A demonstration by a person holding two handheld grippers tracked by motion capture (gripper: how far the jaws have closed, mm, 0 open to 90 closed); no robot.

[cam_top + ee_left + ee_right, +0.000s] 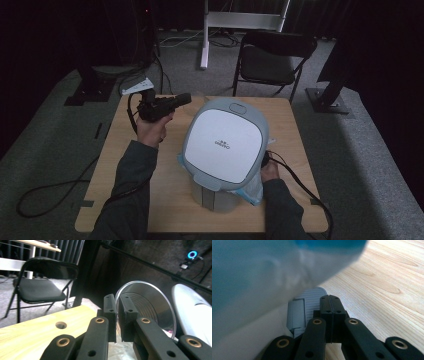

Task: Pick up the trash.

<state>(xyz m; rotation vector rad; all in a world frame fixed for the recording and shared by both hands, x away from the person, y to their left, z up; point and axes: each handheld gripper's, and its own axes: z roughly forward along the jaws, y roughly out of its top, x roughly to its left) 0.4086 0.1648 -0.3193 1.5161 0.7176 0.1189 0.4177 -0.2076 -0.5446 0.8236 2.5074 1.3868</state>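
Note:
A grey-and-white rice cooker stands on the wooden table with its big lid raised. At the table's far left a hand holds my left gripper level, its tips at the lid's far edge. In the left gripper view the left gripper is shut on the thin rim of a shiny metal pot, whose inside faces the camera. The person's right hand rests beside the cooker, under the lid's right edge. My right gripper is shut and empty, low over the table next to a ribbed grey panel of the cooker.
A blue-and-white plastic bag lies against the cooker's near right side and hangs blurred over the right gripper's camera. Cables trail off both table sides. A black folding chair stands beyond the far edge. The table has a round hole.

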